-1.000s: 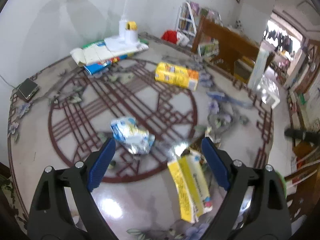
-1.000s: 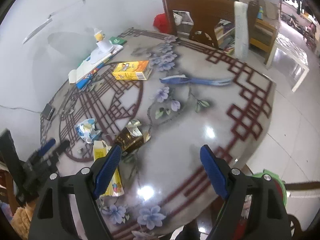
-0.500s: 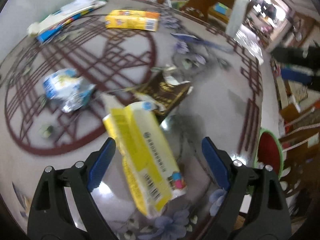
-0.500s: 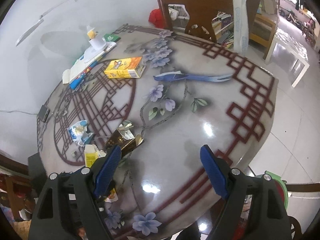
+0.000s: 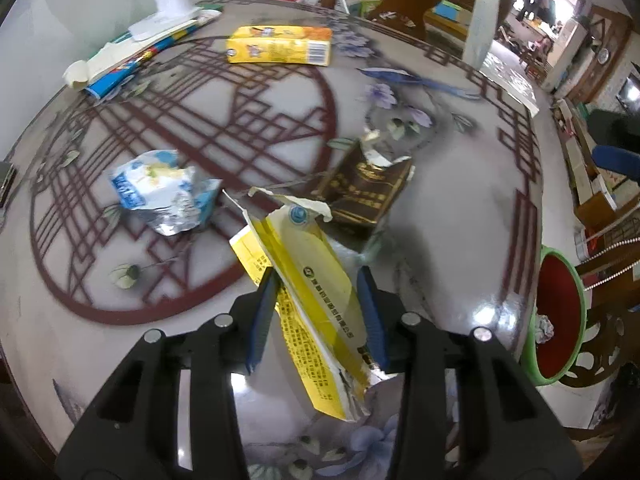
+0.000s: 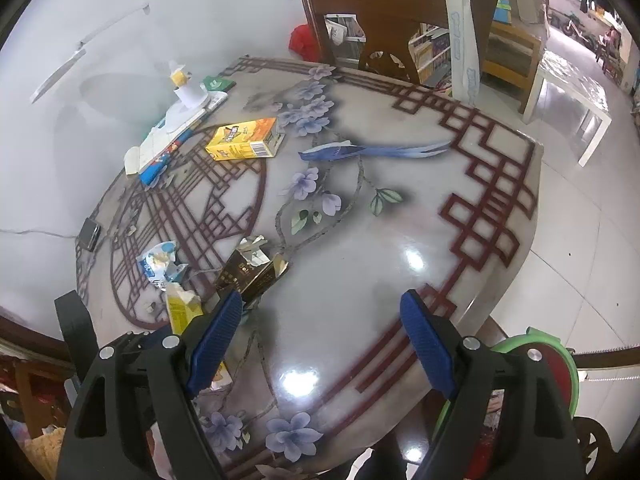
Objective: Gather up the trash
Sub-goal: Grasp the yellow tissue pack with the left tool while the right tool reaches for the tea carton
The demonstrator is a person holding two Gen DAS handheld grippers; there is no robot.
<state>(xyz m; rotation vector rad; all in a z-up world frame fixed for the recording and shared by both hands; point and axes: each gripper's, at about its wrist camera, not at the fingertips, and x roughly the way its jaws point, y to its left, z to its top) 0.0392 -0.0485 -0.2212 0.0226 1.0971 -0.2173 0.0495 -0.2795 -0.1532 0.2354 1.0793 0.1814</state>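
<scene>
Yellow carton [image 5: 316,304], torn and flattened, sits pinched between the left gripper [image 5: 316,312] pads, jaws closed down to the carton's thickness. It runs diagonally through the grip: torn top ahead of the fingertips, crushed bottom trailing back under the gripper body.

Risks:
- Grip is on a thin, soft panel, off-centre. The carton could pivot or slide out on the swing to the bin.
- Torn flap ahead sits just beside the brown box [image 5: 366,188]; dragging forward could snag it.
- Green bin [image 5: 560,316] is off the table edge, to the gripper's right and below. A drop mid-transfer lands on the floor.

Crumpled blue-white wrapper [image 5: 164,192] ahead-left, yellow juice box [image 5: 280,45] far ahead.

Right gripper [image 6: 320,340] wide open, empty, over the table [image 6: 400,240].
</scene>
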